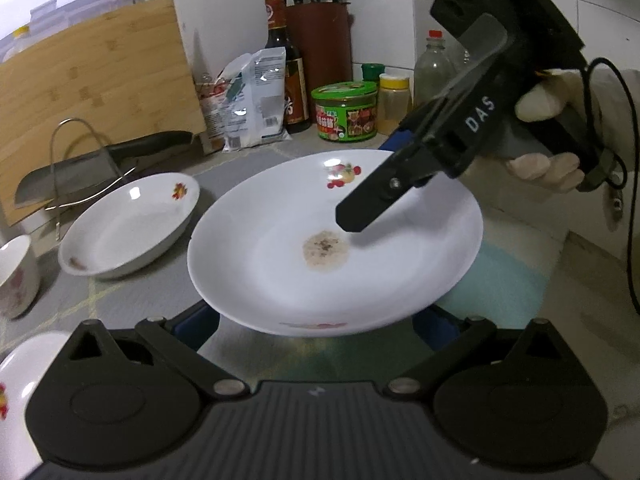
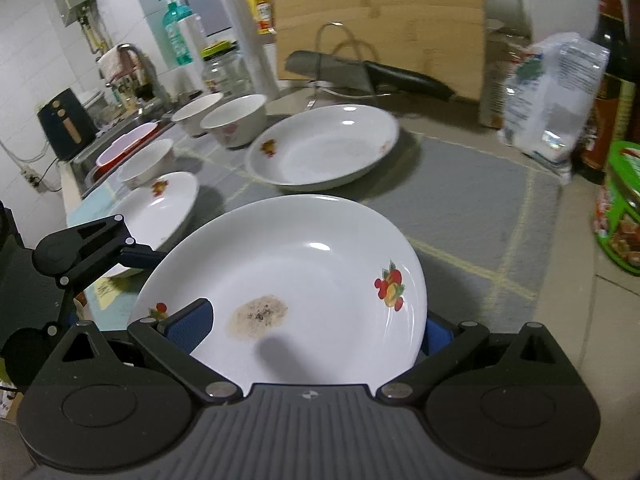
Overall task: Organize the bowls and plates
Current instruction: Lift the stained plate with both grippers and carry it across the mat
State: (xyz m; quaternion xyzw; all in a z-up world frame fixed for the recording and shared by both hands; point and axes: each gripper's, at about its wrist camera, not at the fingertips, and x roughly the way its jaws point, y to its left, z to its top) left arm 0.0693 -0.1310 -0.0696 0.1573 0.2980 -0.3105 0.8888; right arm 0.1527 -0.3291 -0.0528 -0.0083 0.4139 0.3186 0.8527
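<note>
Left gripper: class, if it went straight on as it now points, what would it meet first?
The stained plate, held by the right gripper; its near rim sits between the left gripper's spread fingers, though depth is unclear.

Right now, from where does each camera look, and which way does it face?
Left wrist: behind the left gripper, facing the jars by the wall; the right gripper and a hand show.
Right wrist: behind the right gripper, facing the sink; the left gripper shows.
Both share the stained plate in the right jaws.
</note>
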